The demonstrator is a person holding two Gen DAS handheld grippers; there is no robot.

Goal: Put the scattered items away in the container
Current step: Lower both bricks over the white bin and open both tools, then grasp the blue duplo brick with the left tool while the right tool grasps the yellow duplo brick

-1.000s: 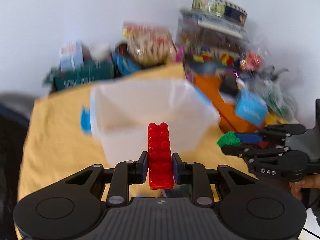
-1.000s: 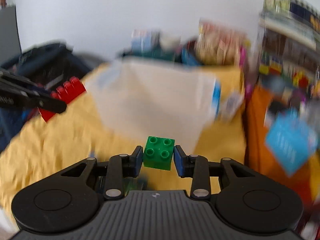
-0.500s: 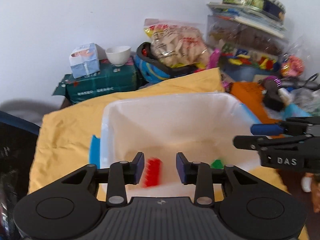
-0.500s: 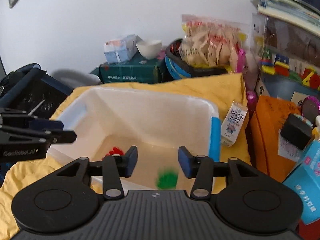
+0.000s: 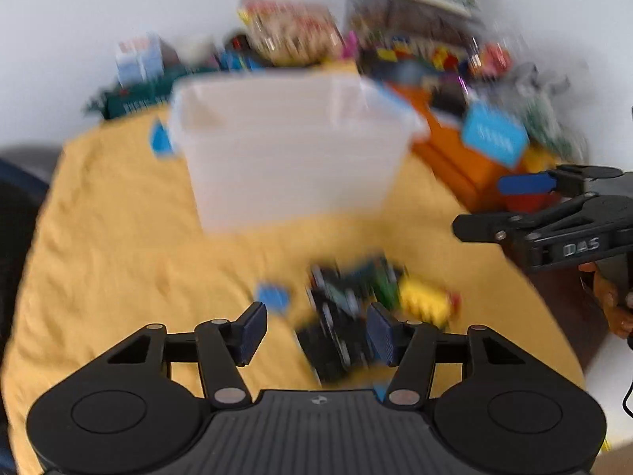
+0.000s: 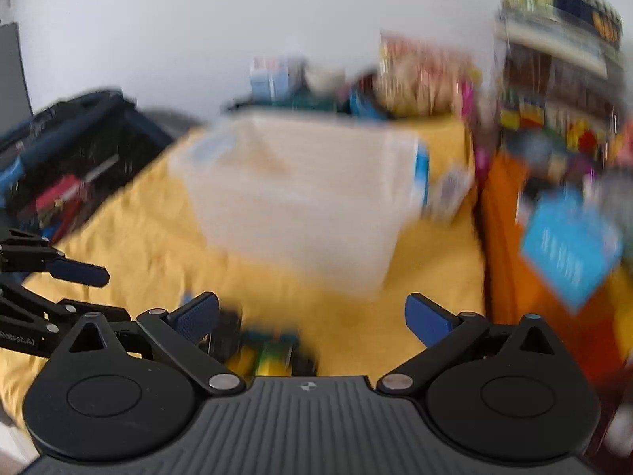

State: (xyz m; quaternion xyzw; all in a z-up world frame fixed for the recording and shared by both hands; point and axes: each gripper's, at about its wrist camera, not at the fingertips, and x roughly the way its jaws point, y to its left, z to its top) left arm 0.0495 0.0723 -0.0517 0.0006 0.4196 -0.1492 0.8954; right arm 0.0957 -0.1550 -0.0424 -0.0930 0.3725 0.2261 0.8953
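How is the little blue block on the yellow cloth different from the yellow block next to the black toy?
The blue block is blue and looks smaller; the yellow block is yellow and looks bigger. The blue block lies alone, left of the black toy; the yellow block sits close on the toy's right. Both lie on the yellow cloth, outside the clear container. Blur hides finer detail.

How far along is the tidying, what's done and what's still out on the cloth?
Done: cannot be confirmed, since the clear bin's inside is hidden. In hand: nothing; the left tongs and right tongs are both open and empty. Left: a blurred pile of toys and a small blue piece lie on the yellow cloth outside the bin.
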